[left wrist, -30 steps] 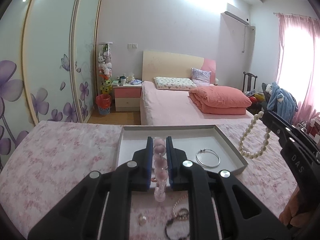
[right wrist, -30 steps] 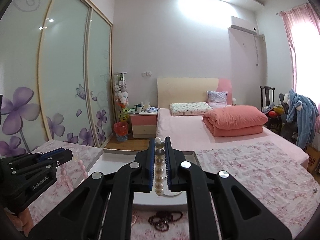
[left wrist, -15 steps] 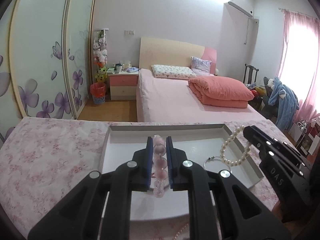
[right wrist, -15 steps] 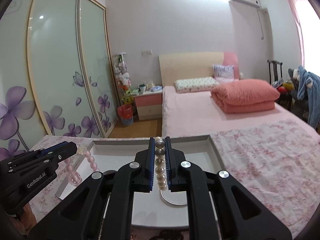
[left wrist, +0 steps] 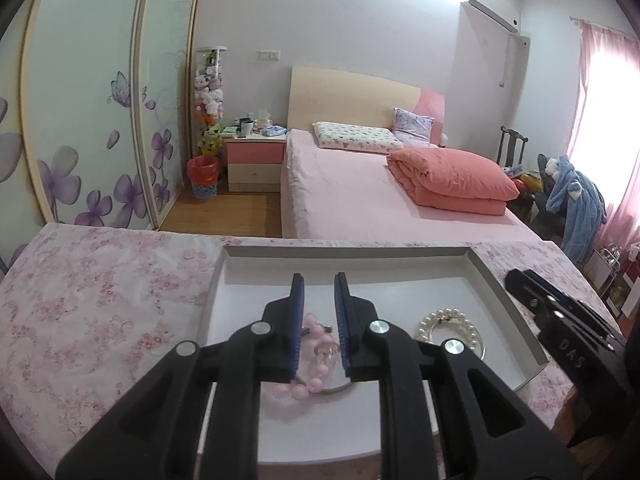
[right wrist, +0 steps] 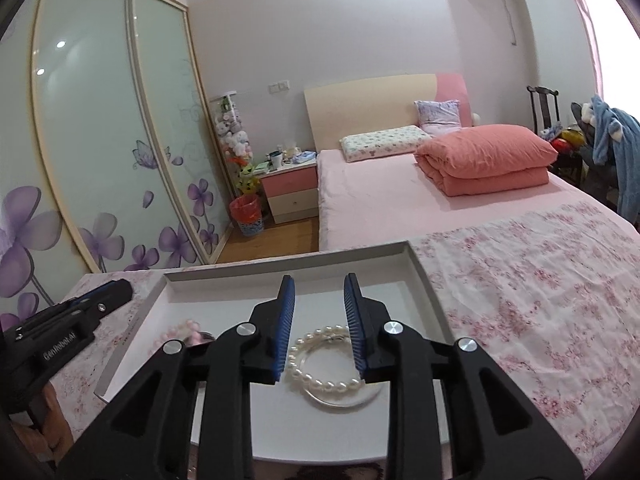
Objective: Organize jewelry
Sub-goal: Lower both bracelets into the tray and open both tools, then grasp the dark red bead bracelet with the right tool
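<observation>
A shallow white tray [left wrist: 404, 254] [right wrist: 424, 276] lies on the floral cloth. My left gripper [left wrist: 319, 286] is open above the tray, and a pink bead bracelet [left wrist: 316, 338] lies on the tray floor between its fingers; it also shows in the right wrist view [right wrist: 182, 330]. My right gripper [right wrist: 320, 288] is open above the tray, and a white pearl bracelet [right wrist: 320, 364] lies under it on a thin silver bangle [right wrist: 344, 400]. The pearls [left wrist: 450, 324] show in the left wrist view too, beside the right gripper [left wrist: 516, 280].
The table is covered by a pink floral cloth [left wrist: 92, 304]. Dark jewelry [right wrist: 340, 470] lies at the near table edge. Behind stand a bed [left wrist: 360, 196], a nightstand [left wrist: 256, 164] and sliding wardrobe doors [left wrist: 100, 120].
Both grippers moved down over the tray and opened. The pink bead bracelet and the pearl bracelet left the fingers and now lie in the tray.
</observation>
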Available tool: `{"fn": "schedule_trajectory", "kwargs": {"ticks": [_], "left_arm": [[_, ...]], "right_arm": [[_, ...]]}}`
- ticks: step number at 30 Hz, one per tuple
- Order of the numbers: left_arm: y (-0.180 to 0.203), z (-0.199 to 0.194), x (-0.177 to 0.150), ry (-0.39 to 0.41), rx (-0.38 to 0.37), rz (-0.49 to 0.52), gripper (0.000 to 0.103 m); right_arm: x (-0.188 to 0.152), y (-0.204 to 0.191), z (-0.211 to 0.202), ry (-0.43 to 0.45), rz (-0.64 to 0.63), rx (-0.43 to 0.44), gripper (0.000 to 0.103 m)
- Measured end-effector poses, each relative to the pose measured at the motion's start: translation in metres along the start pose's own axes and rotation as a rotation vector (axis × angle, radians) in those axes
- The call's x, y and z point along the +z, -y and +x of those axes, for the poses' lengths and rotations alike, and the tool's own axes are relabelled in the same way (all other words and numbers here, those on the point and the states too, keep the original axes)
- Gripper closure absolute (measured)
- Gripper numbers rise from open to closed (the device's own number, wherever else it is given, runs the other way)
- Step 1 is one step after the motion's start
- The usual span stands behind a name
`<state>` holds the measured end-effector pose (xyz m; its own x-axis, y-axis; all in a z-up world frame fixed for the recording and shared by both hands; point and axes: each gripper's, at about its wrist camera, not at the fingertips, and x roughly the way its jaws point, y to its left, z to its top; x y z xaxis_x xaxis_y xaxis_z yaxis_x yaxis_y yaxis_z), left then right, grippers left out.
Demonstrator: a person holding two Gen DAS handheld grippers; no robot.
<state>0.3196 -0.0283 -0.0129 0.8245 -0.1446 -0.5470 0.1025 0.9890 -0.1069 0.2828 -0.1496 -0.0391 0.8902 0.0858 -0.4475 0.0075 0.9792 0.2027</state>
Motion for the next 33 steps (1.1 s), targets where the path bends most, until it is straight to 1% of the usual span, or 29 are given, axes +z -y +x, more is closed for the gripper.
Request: {"fn": "schedule_trajectory", "kwargs": {"ticks": [6, 13, 17, 19, 22, 26, 29, 31, 33], "left_arm": [[-0.006, -0.013, -0.002, 0.007, 0.019, -0.003, 0.086], [-0.011, -0.040, -0.007, 0.022, 0.029, -0.006, 0.083], [-0.017, -0.058, -0.018, 0.020, 0.031, -0.006, 0.082], [-0.019, -0.066, -0.025, 0.014, 0.032, -0.001, 0.080], [-0.025, -0.075, -0.037, -0.003, 0.035, 0.000, 0.077], [-0.038, -0.084, -0.058, -0.048, 0.042, -0.012, 0.072], [-0.047, -0.087, -0.072, -0.084, 0.043, -0.026, 0.066], [-0.051, -0.089, -0.080, -0.101, 0.046, -0.031, 0.060], [-0.054, -0.091, -0.087, -0.117, 0.047, -0.031, 0.055]], "right_arm": [[0.000, 0.005, -0.008, -0.001, 0.008, -0.013, 0.076], [-0.004, 0.006, -0.027, -0.001, -0.003, -0.016, 0.076], [-0.009, 0.007, -0.038, -0.013, -0.004, -0.010, 0.076], [-0.012, 0.008, -0.043, -0.026, -0.004, -0.007, 0.076], [-0.020, 0.010, -0.048, -0.061, -0.005, -0.004, 0.076], [-0.037, 0.014, -0.051, -0.139, -0.026, -0.003, 0.076], [-0.051, 0.018, -0.050, -0.209, -0.036, 0.006, 0.076], [-0.060, 0.020, -0.048, -0.248, -0.043, 0.011, 0.076], [-0.068, 0.019, -0.047, -0.287, -0.054, 0.016, 0.070]]}}
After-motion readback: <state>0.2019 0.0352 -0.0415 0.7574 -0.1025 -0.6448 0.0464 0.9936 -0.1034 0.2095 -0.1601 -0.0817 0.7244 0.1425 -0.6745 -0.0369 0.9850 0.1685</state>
